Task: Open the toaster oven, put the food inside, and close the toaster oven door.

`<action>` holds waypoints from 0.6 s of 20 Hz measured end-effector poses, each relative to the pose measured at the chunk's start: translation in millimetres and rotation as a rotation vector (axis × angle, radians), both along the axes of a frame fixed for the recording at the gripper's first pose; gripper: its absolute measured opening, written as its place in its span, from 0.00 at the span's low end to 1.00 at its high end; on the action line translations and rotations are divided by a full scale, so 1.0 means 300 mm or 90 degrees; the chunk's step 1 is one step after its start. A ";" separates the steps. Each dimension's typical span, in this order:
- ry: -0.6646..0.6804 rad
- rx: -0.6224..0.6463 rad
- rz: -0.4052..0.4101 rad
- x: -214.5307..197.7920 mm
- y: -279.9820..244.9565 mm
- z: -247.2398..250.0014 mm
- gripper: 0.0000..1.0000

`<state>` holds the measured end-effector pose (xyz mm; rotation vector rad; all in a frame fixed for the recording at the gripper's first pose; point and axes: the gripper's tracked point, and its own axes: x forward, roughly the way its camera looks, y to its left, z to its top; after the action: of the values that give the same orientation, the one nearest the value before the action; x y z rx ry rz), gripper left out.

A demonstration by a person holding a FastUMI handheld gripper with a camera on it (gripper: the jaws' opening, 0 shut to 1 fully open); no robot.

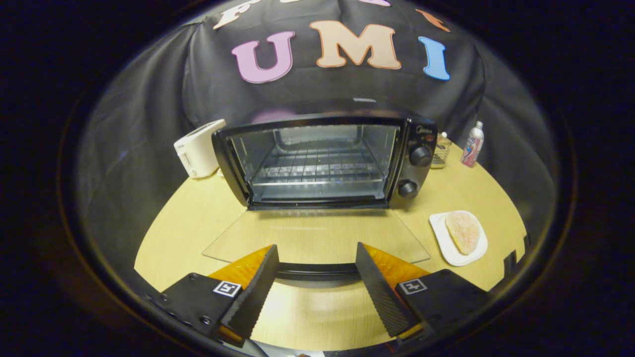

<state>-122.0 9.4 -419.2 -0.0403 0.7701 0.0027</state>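
Hand-held gripper wide apart astride open toaster oven door handle; food on white plate

Dim, fisheye-bent scene; soft overhead glare on the table, edges darkening.

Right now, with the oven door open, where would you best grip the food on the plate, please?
Probably across its narrow width, coming from above: the food lies flat on the plate, elongated toward the oven. The tool is open, its fingers astride the door handle.
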 end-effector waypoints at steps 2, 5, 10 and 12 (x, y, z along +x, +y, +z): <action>0.017 -0.008 0.004 -0.001 -0.009 -0.036 0.99; 0.042 -0.012 0.004 -0.014 -0.018 -0.090 0.99; 0.057 -0.015 -0.001 -0.030 -0.037 -0.130 1.00; 0.052 -0.015 -0.004 -0.027 -0.036 -0.119 1.00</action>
<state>-130.0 -1.5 -454.8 -0.0608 0.8525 -0.0118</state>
